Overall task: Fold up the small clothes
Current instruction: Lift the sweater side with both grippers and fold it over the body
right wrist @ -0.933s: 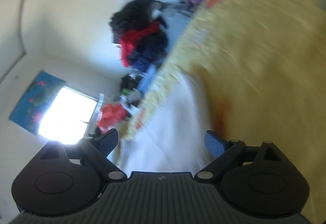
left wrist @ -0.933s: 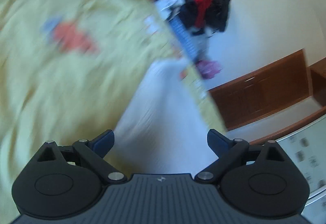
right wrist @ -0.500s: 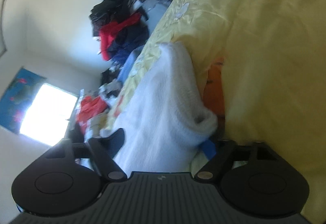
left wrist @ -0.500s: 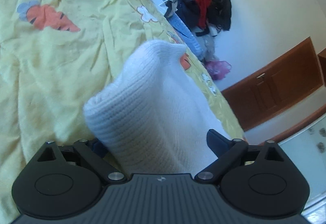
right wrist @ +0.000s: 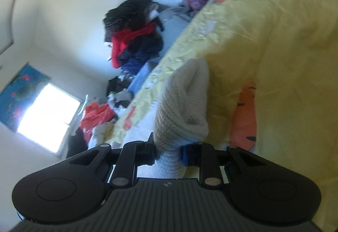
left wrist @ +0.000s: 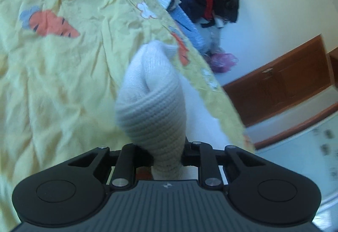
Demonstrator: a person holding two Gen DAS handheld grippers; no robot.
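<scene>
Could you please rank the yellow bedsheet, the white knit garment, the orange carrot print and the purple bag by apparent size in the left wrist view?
1. Yellow bedsheet
2. White knit garment, enlarged by nearness to the camera
3. Orange carrot print
4. Purple bag

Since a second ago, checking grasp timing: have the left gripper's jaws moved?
Yes. The left gripper has shut on the white knit garment, which bunches above the yellow carrot-print sheet.

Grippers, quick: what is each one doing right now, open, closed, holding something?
Left gripper: closed on the white knit.
Right gripper: closed on the white knit too.
</scene>
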